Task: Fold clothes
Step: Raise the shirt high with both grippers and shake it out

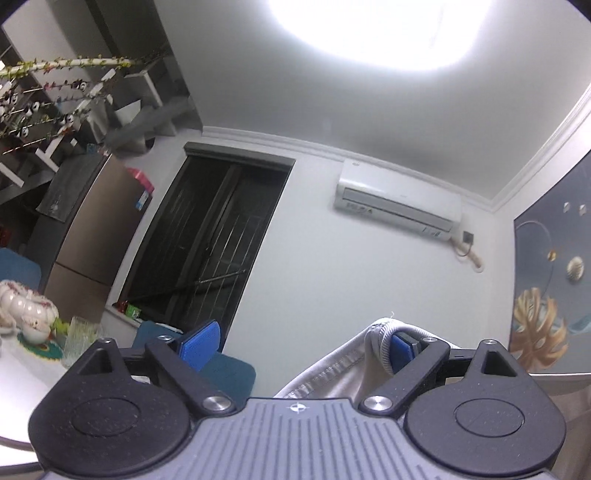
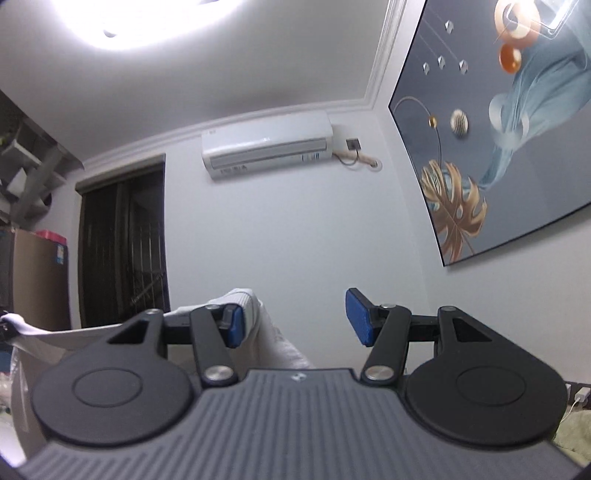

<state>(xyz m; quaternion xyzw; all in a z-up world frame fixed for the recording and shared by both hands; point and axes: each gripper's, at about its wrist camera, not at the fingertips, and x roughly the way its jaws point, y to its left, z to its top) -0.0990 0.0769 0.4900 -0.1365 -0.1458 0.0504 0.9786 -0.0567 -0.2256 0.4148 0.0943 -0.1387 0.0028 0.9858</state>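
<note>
Left hand-held gripper (image 1: pixel 299 345): I see its jaws standing wide, pads apart; the garment (image 1: pixel 332 373) is draped over the right-side pad only, its ribbed hem hooked there, nothing pinched between the pads.
Right hand-held gripper (image 2: pixel 297 319): I read it as about half open; the same pale garment (image 2: pixel 273 343) hangs over its left-side pad, the other pad bare.
Garment: white-grey knit, lifted off the surface, stretched between the two tools.
Surface (image 1: pixel 22 373): white table at lower left, carrying a ceramic teapot (image 1: pixel 26 306), a green mat and a glass (image 1: pixel 79 338).
Room: I face a white wall with an air conditioner (image 1: pixel 399 201), a dark window (image 1: pixel 207 236), a fridge (image 1: pixel 96 236), a large painting (image 2: pixel 491 129) and a bright ceiling lamp (image 1: pixel 376 26).
</note>
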